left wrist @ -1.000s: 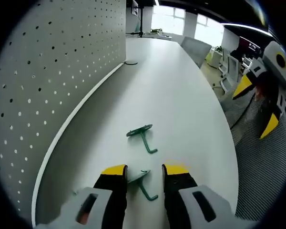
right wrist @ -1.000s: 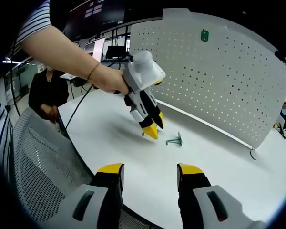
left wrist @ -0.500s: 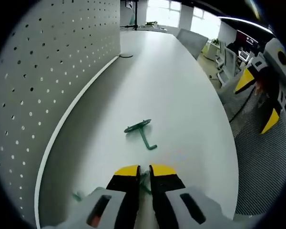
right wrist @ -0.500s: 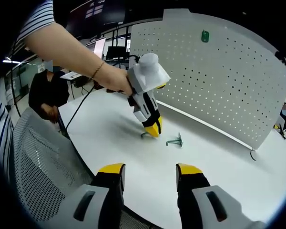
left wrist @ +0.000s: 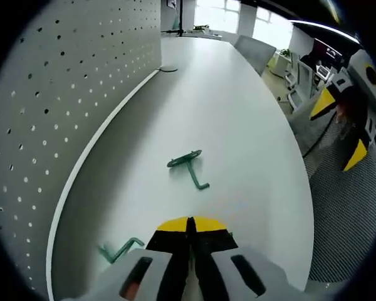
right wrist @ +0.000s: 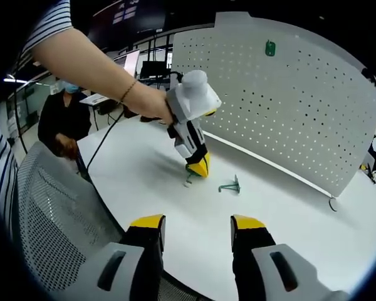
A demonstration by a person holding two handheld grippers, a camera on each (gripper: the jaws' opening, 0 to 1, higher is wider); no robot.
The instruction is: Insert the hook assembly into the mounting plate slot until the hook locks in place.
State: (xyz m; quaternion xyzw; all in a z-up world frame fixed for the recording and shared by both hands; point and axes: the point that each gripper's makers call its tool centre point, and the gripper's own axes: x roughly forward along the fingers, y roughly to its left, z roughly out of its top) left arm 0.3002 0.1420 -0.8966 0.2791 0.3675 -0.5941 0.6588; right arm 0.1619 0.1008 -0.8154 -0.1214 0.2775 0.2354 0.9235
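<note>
My left gripper (left wrist: 188,223) has its yellow-tipped jaws shut, and in the right gripper view the left gripper (right wrist: 201,167) points down at the table with a green hook (right wrist: 188,180) caught at its tips. A second green hook (left wrist: 188,167) (right wrist: 229,185) lies loose on the white table just beyond. A third green hook (left wrist: 120,249) lies near the pegboard's foot. The grey pegboard (left wrist: 50,94) (right wrist: 288,100) carries a small green plate (right wrist: 269,47) high up. My right gripper (right wrist: 193,223) (left wrist: 339,128) hangs open off the table's near edge, holding nothing.
The white table (left wrist: 225,113) runs long beside the pegboard. A mesh chair (right wrist: 50,213) stands under my right gripper, and a person in dark clothes (right wrist: 61,119) stands behind it. A black cable ring (left wrist: 169,69) (right wrist: 331,202) lies by the pegboard's far end.
The left gripper's jaws have closed from wide apart onto the nearest green hook and risen slightly. The right gripper has stayed still and open.
</note>
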